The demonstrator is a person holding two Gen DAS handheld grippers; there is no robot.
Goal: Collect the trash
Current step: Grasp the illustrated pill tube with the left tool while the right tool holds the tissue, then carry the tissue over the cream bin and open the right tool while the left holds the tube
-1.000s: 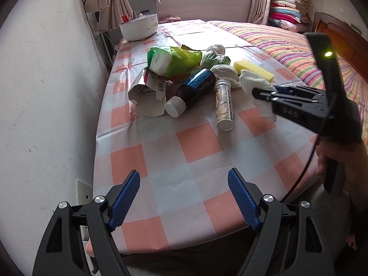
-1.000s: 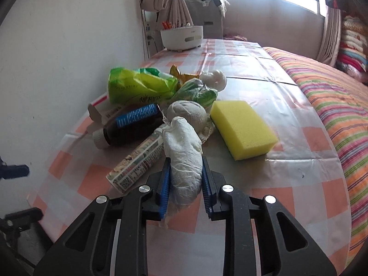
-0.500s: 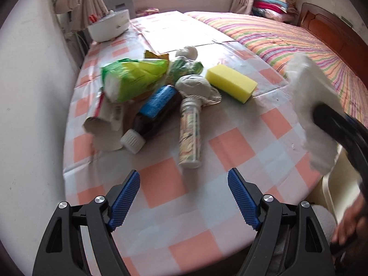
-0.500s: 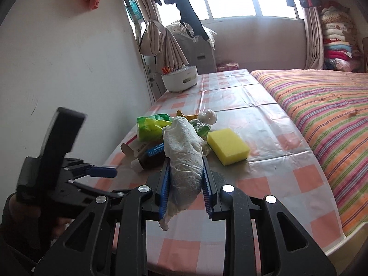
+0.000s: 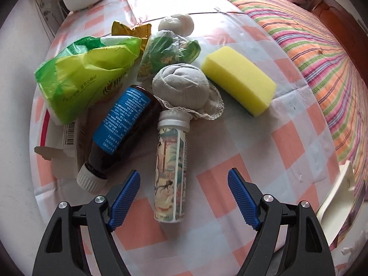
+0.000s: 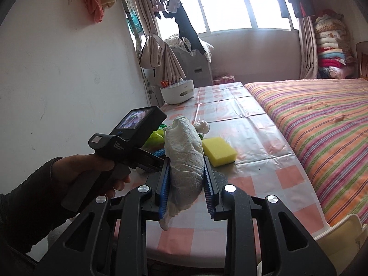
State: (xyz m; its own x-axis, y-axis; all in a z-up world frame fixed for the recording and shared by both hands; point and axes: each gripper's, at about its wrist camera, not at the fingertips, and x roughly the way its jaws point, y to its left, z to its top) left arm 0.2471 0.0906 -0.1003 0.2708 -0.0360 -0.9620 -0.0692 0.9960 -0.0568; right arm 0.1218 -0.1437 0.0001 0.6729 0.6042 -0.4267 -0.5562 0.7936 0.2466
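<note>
My right gripper (image 6: 185, 185) is shut on a crumpled white tissue wad (image 6: 184, 158) and holds it up above the table's near end. My left gripper (image 5: 184, 197) is open and points steeply down over a picture-printed tube with a silver cap (image 5: 171, 172), whose lower end lies between the blue pads without touching them. Beside the tube lie a brown bottle with a blue label (image 5: 122, 128), a green plastic bag (image 5: 89, 73), a white carton (image 5: 62, 147), a grey cloth ball on lace (image 5: 181, 87), a green wrapper (image 5: 168, 53) and a yellow sponge (image 5: 239, 80).
The checked tablecloth (image 5: 230, 151) ends close below my left gripper. A striped bed (image 6: 322, 119) runs along the table's right side. A cream bin rim (image 5: 338, 197) stands at the table's near right corner. A white holder (image 6: 177, 92) sits at the far end by the wall.
My left gripper moved forward over the pile and tipped downward, bringing the tube between its jaws. My right gripper rose and drew back with the tissue wad, out of the left view.
</note>
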